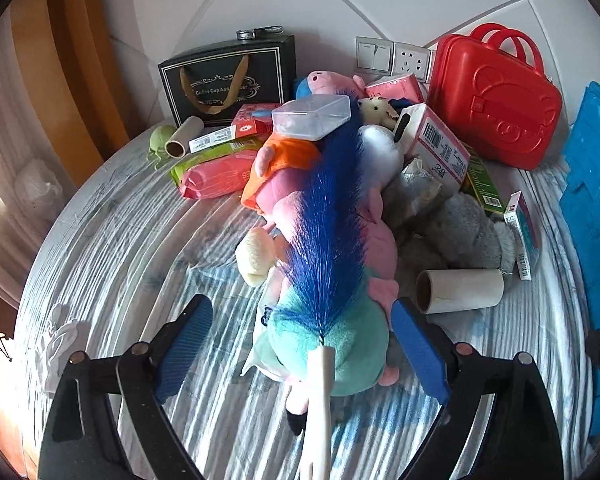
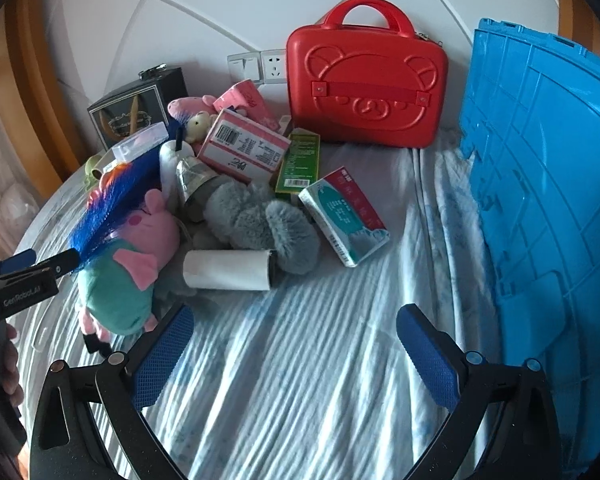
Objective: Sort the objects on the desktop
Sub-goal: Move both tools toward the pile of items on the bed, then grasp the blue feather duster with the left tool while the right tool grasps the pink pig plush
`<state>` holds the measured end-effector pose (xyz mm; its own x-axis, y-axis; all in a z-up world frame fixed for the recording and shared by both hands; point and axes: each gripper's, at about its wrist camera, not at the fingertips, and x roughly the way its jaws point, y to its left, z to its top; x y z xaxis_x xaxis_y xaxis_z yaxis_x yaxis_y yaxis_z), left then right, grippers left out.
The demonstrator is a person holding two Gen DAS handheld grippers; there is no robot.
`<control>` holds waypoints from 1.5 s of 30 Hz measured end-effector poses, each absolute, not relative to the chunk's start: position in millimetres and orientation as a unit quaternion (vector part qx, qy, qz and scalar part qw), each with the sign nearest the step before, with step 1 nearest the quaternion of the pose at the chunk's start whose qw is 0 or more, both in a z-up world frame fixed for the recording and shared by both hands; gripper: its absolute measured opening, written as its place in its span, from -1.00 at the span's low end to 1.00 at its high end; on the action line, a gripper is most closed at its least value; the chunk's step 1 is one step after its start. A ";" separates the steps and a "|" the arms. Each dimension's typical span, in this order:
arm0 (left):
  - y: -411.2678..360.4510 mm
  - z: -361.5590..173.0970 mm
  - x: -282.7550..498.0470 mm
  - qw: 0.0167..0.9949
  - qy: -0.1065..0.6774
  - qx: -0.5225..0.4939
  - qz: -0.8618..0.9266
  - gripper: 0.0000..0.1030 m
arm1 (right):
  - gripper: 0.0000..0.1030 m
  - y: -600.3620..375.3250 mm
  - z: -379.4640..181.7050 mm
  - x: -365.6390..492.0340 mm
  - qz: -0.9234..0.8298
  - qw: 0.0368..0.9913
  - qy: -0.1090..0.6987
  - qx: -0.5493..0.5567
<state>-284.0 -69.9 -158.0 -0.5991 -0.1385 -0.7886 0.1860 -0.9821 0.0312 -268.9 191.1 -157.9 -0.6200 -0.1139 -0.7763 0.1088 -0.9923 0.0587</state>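
Left gripper (image 1: 302, 344): the blue-padded fingers (image 1: 186, 340) stood wide apart, one on each side of the plush pig in a teal dress (image 1: 340, 344), and neither pad visibly touched it. A blue feather duster (image 1: 328, 216) with a white handle (image 1: 320, 408) lay along the pig, its brush reaching to the far side of the heap; the handle ran out of view at the near edge between the fingers, and what held it could not be told.

Right gripper (image 2: 296, 354): the jaws were equally wide and held nothing, above bare striped bedsheet (image 2: 300, 380). The left gripper appeared at this view's left edge beside the pig.

The heap lay in the middle of the sheet. A white paper roll (image 2: 228, 270) rested on its near side, touching a grey plush toy (image 2: 260, 220). To the right of the grey plush lay a teal-and-red tissue pack (image 2: 344, 216), with a green box (image 2: 300, 160) just beyond it and a pink barcoded carton (image 2: 244, 148) to the left of that box. A clear plastic box (image 1: 312, 116) sat on the duster's far end.

A red bear-embossed case (image 2: 366, 76) stood upright at the far wall. A black gift bag (image 1: 228, 80) stood at far left. A blue crate (image 2: 548, 184) stood on edge at right.
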 end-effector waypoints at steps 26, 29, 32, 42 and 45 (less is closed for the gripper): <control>-214.8 -188.7 -270.5 0.082 0.046 0.465 -0.880 -0.92 | 0.76 24.8 -187.0 -319.2 -0.868 0.123 0.006 0.481; -230.2 -198.0 -260.5 0.083 0.046 0.478 -0.873 -0.92 | 0.76 9.4 -191.8 -322.1 -0.865 0.126 0.005 0.486; -237.5 -194.4 -263.7 0.070 0.055 0.471 -0.878 -0.92 | 0.76 0.7 -195.9 -323.6 -0.863 0.117 0.004 0.491; -185.0 -201.9 -313.6 -0.030 -0.025 0.457 -0.888 0.21 | 0.89 4.6 -199.0 -332.2 -0.863 0.080 -0.027 0.497; -171.5 -214.6 -328.8 -0.038 -0.055 0.461 -0.885 0.21 | 0.89 4.8 -205.1 -339.1 -0.858 0.073 -0.033 0.507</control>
